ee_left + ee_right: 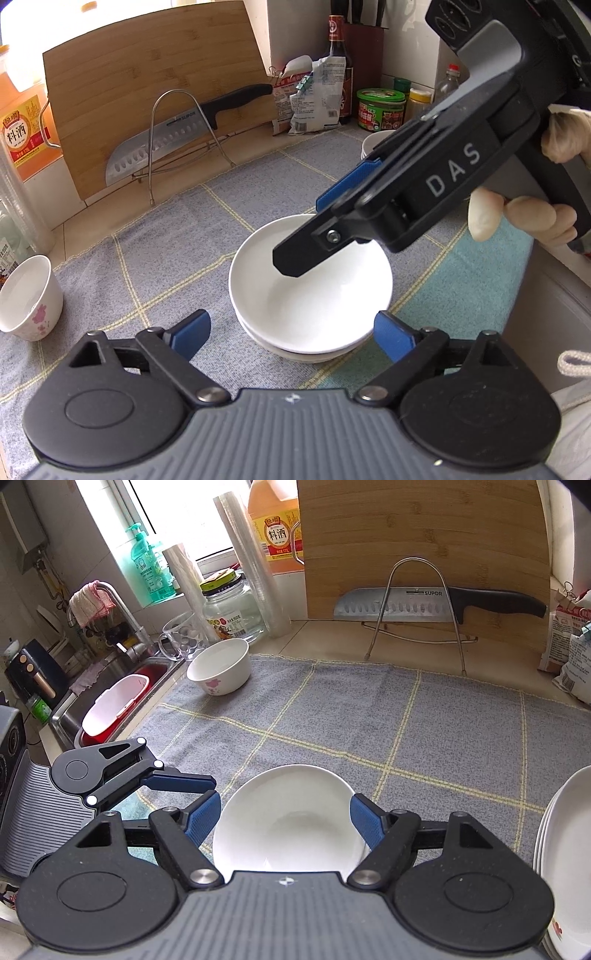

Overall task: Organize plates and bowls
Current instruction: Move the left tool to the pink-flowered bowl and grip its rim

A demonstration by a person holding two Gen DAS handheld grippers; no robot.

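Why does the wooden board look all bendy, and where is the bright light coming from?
Left wrist view: the fisheye lens curves the bamboo cutting board. Right wrist view: daylight comes through the window, blown out white; the plain white bowl shines softly.

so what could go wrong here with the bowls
1. The right tool straddles the top bowl of the stack; lifting away off-centre could catch its rim and tip it.
2. The left tool stands open close beside the stack, so a small sideways move could shove it across the cloth.
3. The plates stand close on the right and could get knocked.
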